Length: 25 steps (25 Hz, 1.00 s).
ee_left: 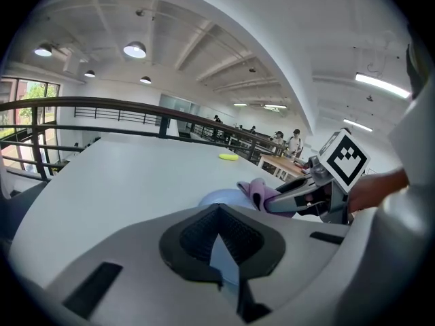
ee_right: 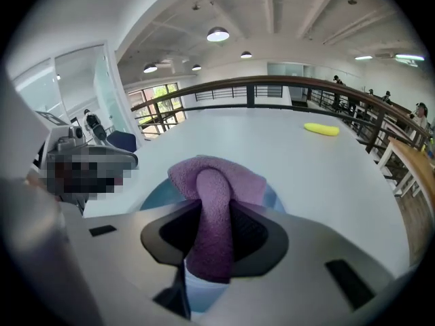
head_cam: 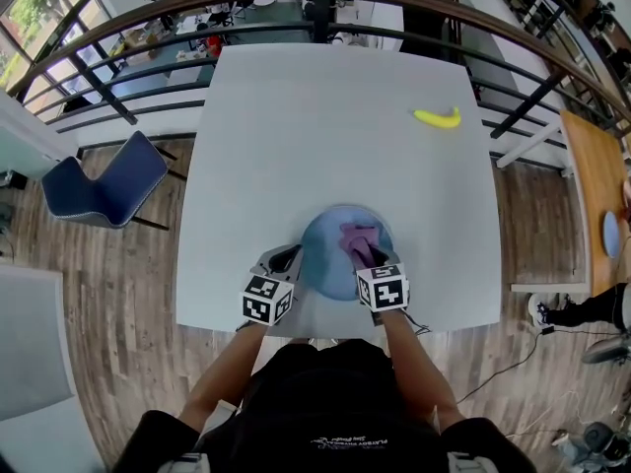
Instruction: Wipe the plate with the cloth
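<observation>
Your right claw [head_cam: 365,257] is clamping the purple cloth [head_cam: 355,235], holding it over the plate's [head_cam: 323,262] right half, so the bare face is lying to the cloth's left. Your left claw [head_cam: 287,260] is pinching the plate's left rim.

- The plate [head_cam: 330,256] sat at the worktop's [head_cam: 325,136] near edge, with the cloth [head_cam: 357,239] on it.
- A banana [head_cam: 438,118] lay far back on the right.
- A chair [head_cam: 104,185] stood left of the worktop.

The cloth [head_cam: 360,242] is looking like rough, fuzzy terry. The plate [head_cam: 320,259] is looking smooth, the table [head_cam: 335,136] matt.
</observation>
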### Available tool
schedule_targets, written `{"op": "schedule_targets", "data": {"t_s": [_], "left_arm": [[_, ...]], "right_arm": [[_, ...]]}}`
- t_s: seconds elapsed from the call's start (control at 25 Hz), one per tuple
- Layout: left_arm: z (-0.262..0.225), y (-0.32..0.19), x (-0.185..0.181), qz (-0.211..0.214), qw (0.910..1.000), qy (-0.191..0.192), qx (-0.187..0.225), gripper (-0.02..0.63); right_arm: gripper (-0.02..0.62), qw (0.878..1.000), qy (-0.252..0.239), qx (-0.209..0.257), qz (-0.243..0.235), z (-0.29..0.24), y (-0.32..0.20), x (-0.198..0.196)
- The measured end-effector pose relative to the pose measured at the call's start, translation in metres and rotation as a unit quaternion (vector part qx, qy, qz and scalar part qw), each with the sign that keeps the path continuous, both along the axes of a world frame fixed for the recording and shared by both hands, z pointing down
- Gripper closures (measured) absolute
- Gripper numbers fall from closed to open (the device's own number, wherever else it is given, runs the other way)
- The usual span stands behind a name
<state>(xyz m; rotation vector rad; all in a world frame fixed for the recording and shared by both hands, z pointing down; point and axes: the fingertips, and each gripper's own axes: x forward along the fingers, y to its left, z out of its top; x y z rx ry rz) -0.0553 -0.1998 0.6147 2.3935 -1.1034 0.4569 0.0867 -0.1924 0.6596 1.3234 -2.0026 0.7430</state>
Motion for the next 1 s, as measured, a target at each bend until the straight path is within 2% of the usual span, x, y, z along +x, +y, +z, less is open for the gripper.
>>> {"op": "schedule_targets", "data": {"t_s": [0.2,0.36,0.56,0.76,1.0], "left_arm": [[-0.015,-0.005,-0.002,-0.018,0.9998,0.009,0.008,0.600],[-0.029,-0.011,-0.007,-0.032,0.9991,0.014,0.025,0.600],[-0.057,-0.021,-0.014,-0.047,0.9973,0.016,0.054,0.598],[-0.086,-0.024,-0.019,-0.060,0.9946,0.027,0.080,0.598],[-0.129,-0.033,-0.002,-0.069,0.9898,0.040,0.118,0.600]], "right_arm": [[0.471,0.998,-0.019,0.055,0.002,-0.033,-0.014,0.003],[0.471,0.992,-0.038,0.120,0.000,-0.064,-0.024,0.003],[0.471,0.979,-0.081,0.189,0.002,-0.105,-0.032,0.001],[0.471,0.965,-0.083,0.250,-0.002,-0.150,-0.037,0.003],[0.471,0.947,-0.086,0.310,0.002,-0.201,-0.044,0.025]]}}
